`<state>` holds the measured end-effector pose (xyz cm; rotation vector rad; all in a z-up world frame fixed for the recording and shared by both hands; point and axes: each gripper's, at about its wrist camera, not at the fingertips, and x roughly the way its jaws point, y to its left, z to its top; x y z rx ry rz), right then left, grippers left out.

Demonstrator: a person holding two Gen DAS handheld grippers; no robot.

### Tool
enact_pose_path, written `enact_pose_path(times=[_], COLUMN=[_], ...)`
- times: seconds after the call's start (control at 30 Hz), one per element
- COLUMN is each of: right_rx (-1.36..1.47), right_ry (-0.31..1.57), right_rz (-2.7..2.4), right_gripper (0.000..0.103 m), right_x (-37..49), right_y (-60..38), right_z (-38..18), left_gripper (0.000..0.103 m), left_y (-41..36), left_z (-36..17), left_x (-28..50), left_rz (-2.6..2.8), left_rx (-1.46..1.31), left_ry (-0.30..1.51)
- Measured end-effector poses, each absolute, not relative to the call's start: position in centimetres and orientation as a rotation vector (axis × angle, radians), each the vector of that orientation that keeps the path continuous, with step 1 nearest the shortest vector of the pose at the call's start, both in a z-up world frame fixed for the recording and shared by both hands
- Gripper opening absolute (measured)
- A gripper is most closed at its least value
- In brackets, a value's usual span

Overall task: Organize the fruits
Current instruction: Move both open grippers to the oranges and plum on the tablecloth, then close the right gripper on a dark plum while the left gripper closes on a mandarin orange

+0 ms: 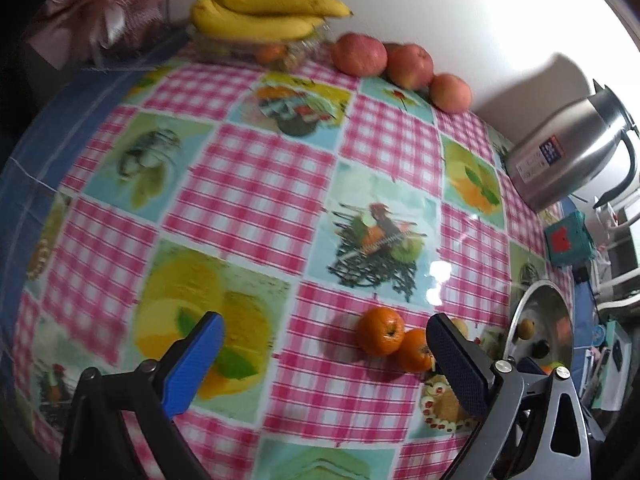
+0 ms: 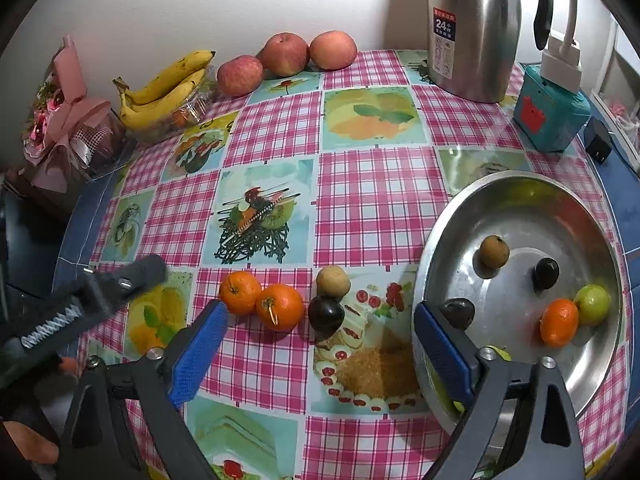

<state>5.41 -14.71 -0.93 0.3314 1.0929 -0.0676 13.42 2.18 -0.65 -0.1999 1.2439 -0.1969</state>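
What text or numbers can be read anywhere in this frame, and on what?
"24": large number on the red-and-white label of the steel thermos jug.
Characters above and below it, and the label's lower half: too small to read.
Jug label in the left wrist view: blurred.
Nothing else carries text.

Glossy plastic tablecloth [image 2: 360,200]; shiny metal bowl [image 2: 440,240]; brushed steel flask [image 2: 472,40]; textured blue gripper pads [image 2: 200,356].

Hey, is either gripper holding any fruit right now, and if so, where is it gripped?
Nothing is held. The left gripper and right gripper are both open with nothing between their fingers.
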Motion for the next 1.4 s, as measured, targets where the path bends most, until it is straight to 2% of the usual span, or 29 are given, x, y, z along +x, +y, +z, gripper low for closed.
enact_pose_path(times=[0.1, 0.2, 0.4, 0.57, 0.83, 1.4], right_rx=[0.332, 0.335, 0.345, 0.362, 0.413, 0.526], right_ry=[1.100, 1.120, 1.150, 1.173, 1.187, 1.184], right_rz=[-0.067, -0.063, -0.055, -0.042, -0.036, -0.016], right_gripper=[0.075, 0.065, 0.055, 0.049, 0.042, 0.032], right_x=[5.7, 5.9, 6.5, 6.7, 6.8, 6.5], right_y=[-14.7, -14.8, -14.8, -14.8, -15.4, -16.1], right_z=[-1.5, -2.3, -3.8, -4.6, -5.4, -6.1], left_gripper=[0.090, 0.086, 0.080, 0.069, 0.039, 0.037], left_y=[1.3, 0.7, 0.1, -0.2, -0.2, 0.8], left_z=[-1.4, -2.0, -3.6, -4.8, -5.1, -4.6], left_x=[13.6, 13.9, 14.3, 14.4, 14.3, 14.2], left_rz=[-0.222, -0.238, -0.237, -0.244, -0.291, -0.255], left_rx=[-0.207, -0.217, -0.253, -0.290, -0.367, -0.371], left_ry=[1.262, 1.275, 1.315, 1.349, 1.365, 1.350])
